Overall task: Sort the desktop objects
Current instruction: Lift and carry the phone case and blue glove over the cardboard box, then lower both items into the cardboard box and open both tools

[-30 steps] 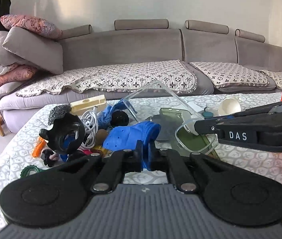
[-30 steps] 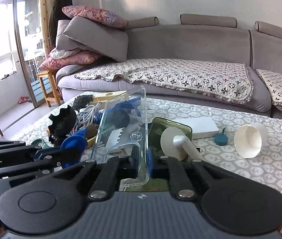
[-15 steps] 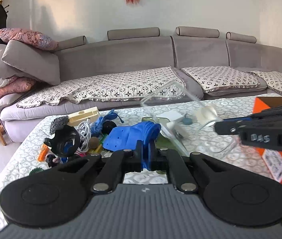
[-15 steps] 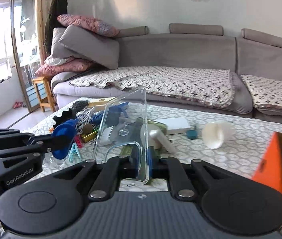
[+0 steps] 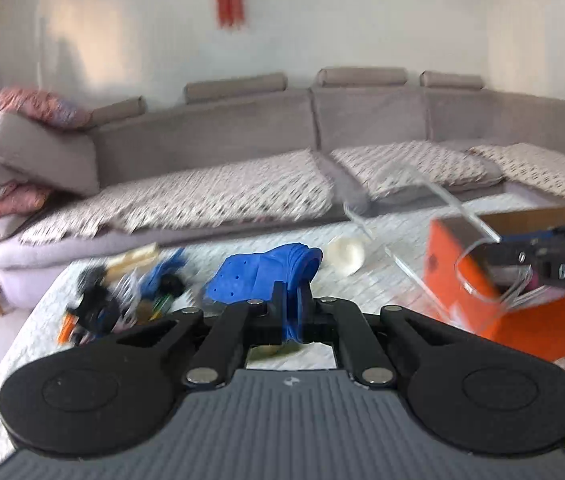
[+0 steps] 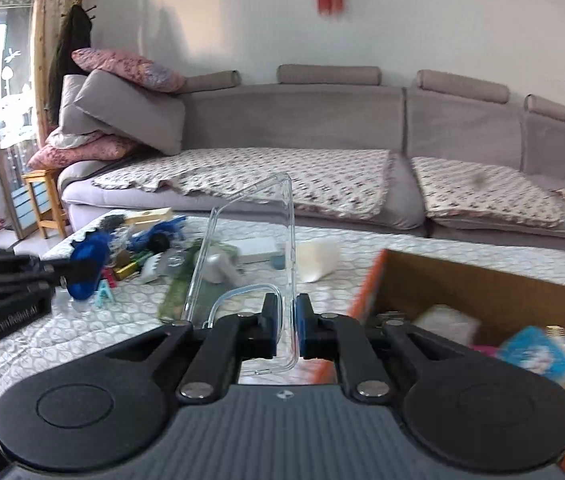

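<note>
Both my grippers have swung off the clutter toward the table's right edge, where an orange box (image 6: 486, 292) has come into view. My left gripper (image 5: 291, 308) pinches a folded blue pad (image 5: 266, 270), lifted clear above the table (image 5: 378, 292). My right gripper (image 6: 285, 322) is clamped on a clear phone case (image 6: 250, 248), which stands upright just beside the box's near-left corner. Behind, the pile (image 6: 138, 248) of cables and small parts lies along the table's left edge, and a white cup (image 6: 318, 260) lies on its side near the far edge.
</note>
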Tool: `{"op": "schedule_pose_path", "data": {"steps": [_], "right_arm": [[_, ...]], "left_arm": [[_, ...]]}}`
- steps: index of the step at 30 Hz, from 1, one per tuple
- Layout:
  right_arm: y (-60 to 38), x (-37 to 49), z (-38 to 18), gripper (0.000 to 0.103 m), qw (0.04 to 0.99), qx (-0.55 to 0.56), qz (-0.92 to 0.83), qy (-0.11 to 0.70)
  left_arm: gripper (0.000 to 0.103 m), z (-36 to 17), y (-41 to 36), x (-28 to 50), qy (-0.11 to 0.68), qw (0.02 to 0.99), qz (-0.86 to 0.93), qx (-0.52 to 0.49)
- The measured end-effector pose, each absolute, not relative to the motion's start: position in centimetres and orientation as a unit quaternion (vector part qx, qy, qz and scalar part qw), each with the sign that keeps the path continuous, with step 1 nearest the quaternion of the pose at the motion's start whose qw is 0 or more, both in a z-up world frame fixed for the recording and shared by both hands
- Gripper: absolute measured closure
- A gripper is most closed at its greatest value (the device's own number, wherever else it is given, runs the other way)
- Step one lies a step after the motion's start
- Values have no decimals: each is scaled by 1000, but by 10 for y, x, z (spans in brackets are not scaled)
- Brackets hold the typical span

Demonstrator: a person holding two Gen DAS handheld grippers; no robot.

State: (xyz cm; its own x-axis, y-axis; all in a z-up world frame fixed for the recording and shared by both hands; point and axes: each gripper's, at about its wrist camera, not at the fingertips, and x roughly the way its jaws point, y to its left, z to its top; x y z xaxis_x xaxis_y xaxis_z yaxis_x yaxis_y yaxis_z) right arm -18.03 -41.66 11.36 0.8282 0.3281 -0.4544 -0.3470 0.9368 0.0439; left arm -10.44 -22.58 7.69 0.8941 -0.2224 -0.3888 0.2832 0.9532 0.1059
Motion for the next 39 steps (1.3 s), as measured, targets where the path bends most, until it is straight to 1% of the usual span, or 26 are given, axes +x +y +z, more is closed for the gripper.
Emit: {"op": "schedule_pose_path", "data": {"steps": [6, 15, 21, 25, 30, 39], "right_arm": [[-463, -192, 125, 95, 965, -27, 126, 230], [-511, -196, 131, 95, 968, -48, 57, 241], [-535, -183, 121, 95, 964, -49, 21, 261], [-551, -174, 104, 94, 961, -41, 7, 275], [-559, -172, 88, 94, 958, -31, 1, 284], [-577, -172, 81, 94, 958, -17, -11, 286]], "left_arm": [[96, 93, -262, -110, 161, 967, -175, 93], [96, 88, -311, -108, 146, 952, -242, 118], [96, 82, -344, -96, 162, 941, -268, 126], [96, 73, -357, -89, 175, 938, -268, 135], [96, 60, -367, -77, 190, 932, -270, 148], [95, 57, -379, -87, 198, 929, -269, 161]]}}
